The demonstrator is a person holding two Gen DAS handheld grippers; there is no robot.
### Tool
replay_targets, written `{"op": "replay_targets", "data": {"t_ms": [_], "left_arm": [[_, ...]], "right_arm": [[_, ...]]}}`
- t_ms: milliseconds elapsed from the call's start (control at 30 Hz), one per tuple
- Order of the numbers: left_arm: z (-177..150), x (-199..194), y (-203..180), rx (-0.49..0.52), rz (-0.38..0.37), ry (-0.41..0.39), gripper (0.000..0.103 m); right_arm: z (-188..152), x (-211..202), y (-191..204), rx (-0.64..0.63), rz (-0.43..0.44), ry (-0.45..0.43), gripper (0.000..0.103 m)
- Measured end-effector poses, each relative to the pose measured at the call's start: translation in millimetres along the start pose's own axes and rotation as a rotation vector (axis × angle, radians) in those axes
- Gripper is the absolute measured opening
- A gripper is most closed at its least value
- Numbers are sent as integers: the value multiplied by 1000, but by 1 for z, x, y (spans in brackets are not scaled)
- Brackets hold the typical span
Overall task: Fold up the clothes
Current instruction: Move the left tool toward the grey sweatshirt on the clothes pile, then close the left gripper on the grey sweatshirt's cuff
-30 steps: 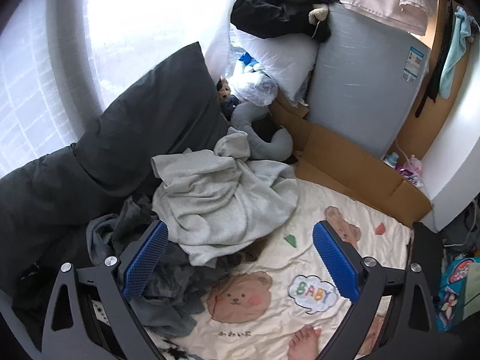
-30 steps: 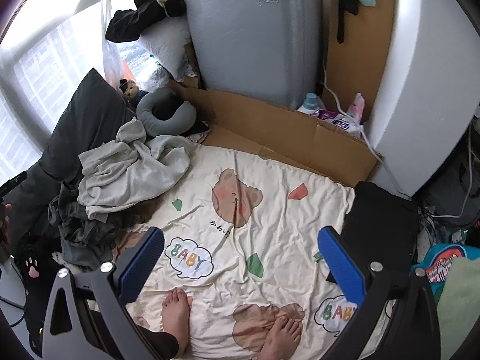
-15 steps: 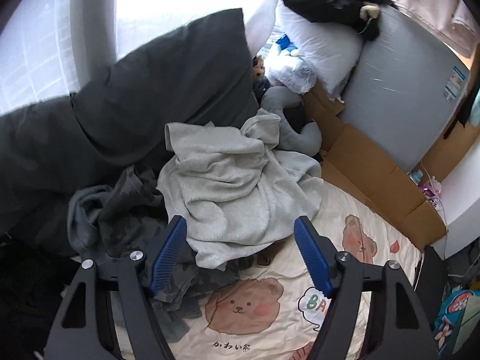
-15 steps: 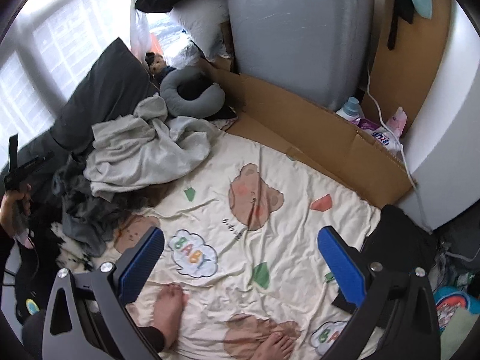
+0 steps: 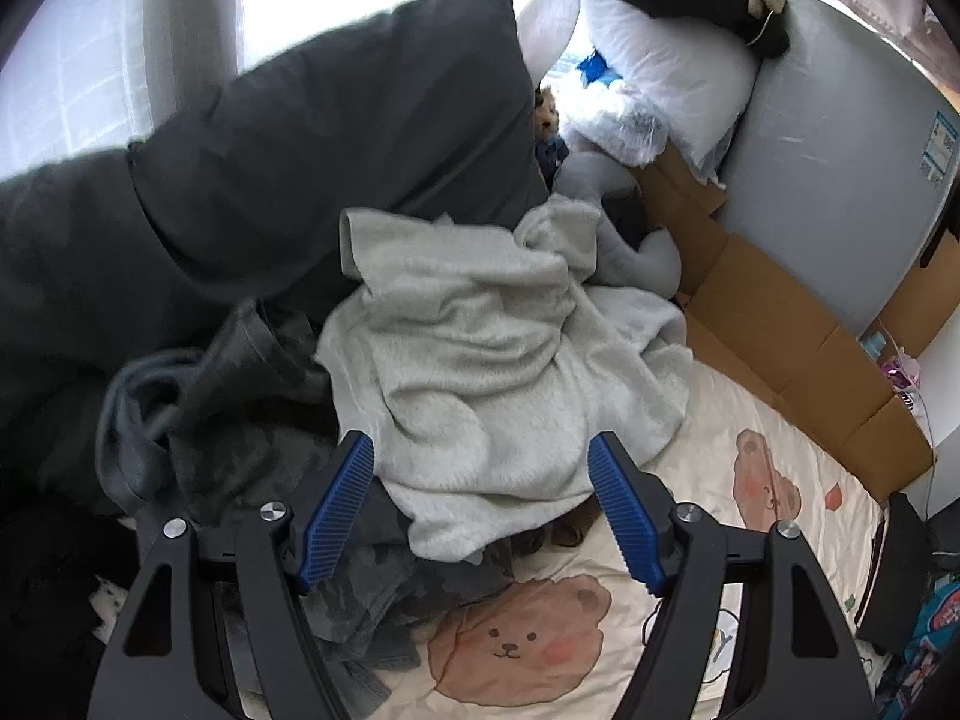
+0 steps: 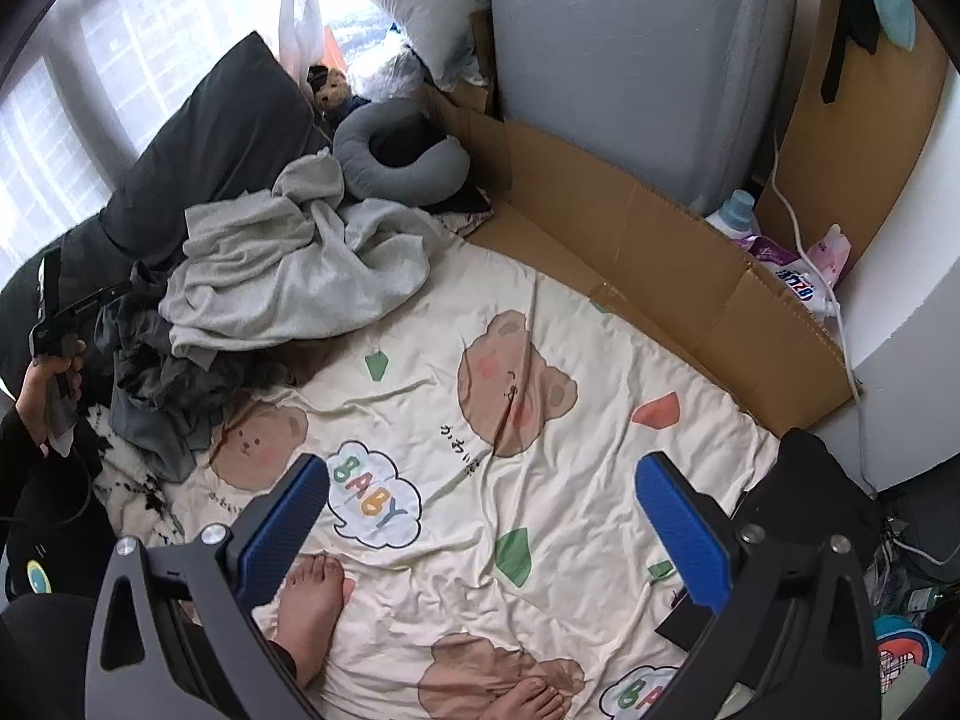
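Lower now, the left hand-held gripper [image 5: 480, 504] has narrowed its jaws yet grasps nothing, hovering over the light grey garment [image 5: 492, 360] heaped beside the dark pillow [image 5: 336, 138]; pick-up step, next pinch its near hem; right hand-held gripper [image 6: 480, 516] gapes empty

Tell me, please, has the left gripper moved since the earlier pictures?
Yes. The left gripper has come down toward the light grey fleece garment, which now fills more of its view, with the dark grey pillow nearer too.
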State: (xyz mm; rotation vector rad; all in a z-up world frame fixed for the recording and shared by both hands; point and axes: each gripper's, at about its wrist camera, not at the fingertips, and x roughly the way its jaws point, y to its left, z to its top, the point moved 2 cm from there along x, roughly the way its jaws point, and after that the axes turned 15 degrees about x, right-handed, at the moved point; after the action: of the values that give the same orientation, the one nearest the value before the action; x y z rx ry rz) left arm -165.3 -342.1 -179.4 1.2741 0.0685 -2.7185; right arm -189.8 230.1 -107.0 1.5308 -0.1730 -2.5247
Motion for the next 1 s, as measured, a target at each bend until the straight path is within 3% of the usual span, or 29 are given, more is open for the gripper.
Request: {"op": "replay_targets", "data": {"t_ms": [300, 767, 833, 867, 900, 1000], "left_arm": [[-39, 52, -6, -34, -9, 68, 75], [-79, 110, 5, -110, 10, 99, 75], [-81, 115, 8, -131, 12, 89, 64], [-82, 117, 9, -135, 18, 90, 43], [-83, 120, 10, -137, 26, 93, 34], [-84, 122, 9, -144, 13, 80, 24]], "right_arm": [[-13, 23, -6, -8, -5, 54, 103], [-29, 54, -3, -66, -5, 115, 103], [-31, 57, -2, -74, -5, 123, 103], [-33, 59, -1, -77, -4, 129, 103], [-34, 60, -1, -77, -3, 134, 103], [-36, 63, -1, -74, 1, 145, 103]]}}
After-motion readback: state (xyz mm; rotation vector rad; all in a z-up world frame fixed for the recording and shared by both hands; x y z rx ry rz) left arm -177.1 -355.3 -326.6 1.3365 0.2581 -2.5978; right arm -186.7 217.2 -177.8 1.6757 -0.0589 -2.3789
